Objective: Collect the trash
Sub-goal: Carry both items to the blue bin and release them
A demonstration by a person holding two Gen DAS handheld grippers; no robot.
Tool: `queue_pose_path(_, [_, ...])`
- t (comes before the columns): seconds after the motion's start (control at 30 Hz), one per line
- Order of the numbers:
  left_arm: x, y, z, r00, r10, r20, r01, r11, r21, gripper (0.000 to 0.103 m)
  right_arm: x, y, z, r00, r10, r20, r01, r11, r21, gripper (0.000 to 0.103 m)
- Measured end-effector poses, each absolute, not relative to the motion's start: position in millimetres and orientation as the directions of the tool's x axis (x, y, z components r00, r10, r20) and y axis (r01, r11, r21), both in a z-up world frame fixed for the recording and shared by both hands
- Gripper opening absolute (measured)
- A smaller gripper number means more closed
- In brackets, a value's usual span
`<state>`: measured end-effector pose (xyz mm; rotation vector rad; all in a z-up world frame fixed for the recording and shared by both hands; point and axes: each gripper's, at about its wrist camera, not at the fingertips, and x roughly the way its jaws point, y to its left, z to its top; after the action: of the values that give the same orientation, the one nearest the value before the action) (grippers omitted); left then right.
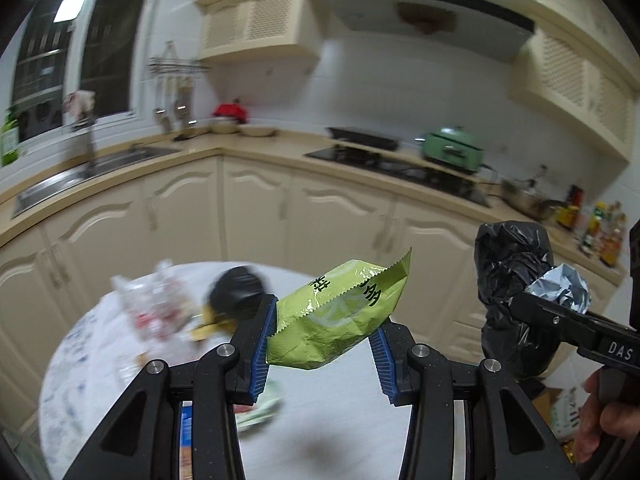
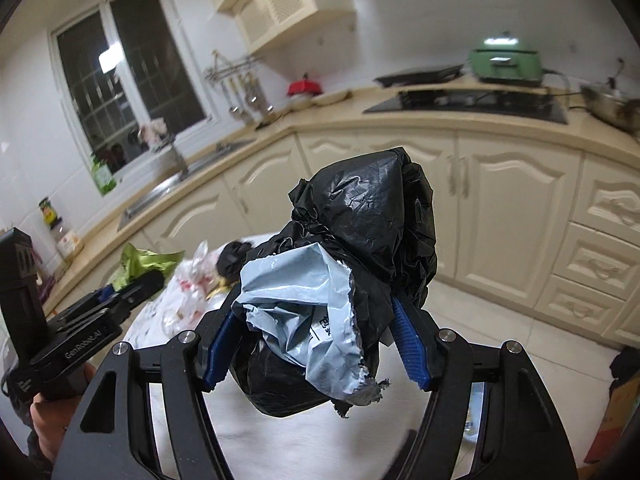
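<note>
Left gripper (image 1: 324,332): jaws clamped on green wrapper (image 1: 340,320), light, crinkly; hold its body.
Right gripper (image 2: 316,336): jaws clamped on black bag (image 2: 360,220) with grey mailer (image 2: 296,300), soft, slippery.

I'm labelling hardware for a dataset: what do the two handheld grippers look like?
Both match: black angular linkage arms with silver round pivot bolts and ribbed blue pads on the fingers. The left gripper carries white "GenRobot.AI" lettering on its body; the right gripper shows white "DAS". No cables visible.
</note>
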<state>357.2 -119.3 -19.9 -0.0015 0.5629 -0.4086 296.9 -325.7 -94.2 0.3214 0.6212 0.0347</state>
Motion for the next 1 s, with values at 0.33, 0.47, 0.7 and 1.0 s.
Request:
queue_pose_path(0.33, [387.8, -249.1, -59.5, 0.593, -0.563, -0.576, 0.591, 0.790, -0.165, 0.040, 237.7, -430.6, -103.5, 0.806, -0.077, -0.587, 0.308, 0.902, 0.304, 0.069])
queue_pose_path(0.47, [403.3, -301.4, -86.0, 0.504, -0.604, -0.618, 0.662, 0.729, -0.173, 0.040, 216.6, -474.5, -124.8, 0.768, -0.140, -0.625, 0.409, 0.858, 0.311, 0.069])
queue_pose_path(0.7, [456.4, -376.7, -136.2, 0.359, -0.600, -0.715, 0.732, 0.656, -0.184, 0.040, 198.2, -532.6, -182.7, 0.693, -0.161, -0.703, 0.516, 0.792, 0.327, 0.069])
queue_pose_path(1.0, [536.2, -481.7, -222.9, 0.208, -0.485, -0.850, 0.734, 0.652, -0.192, 0.040, 214.3, -577.2, -287.9, 0.598, -0.052, -0.799, 0.569, 0.731, 0.378, 0.069])
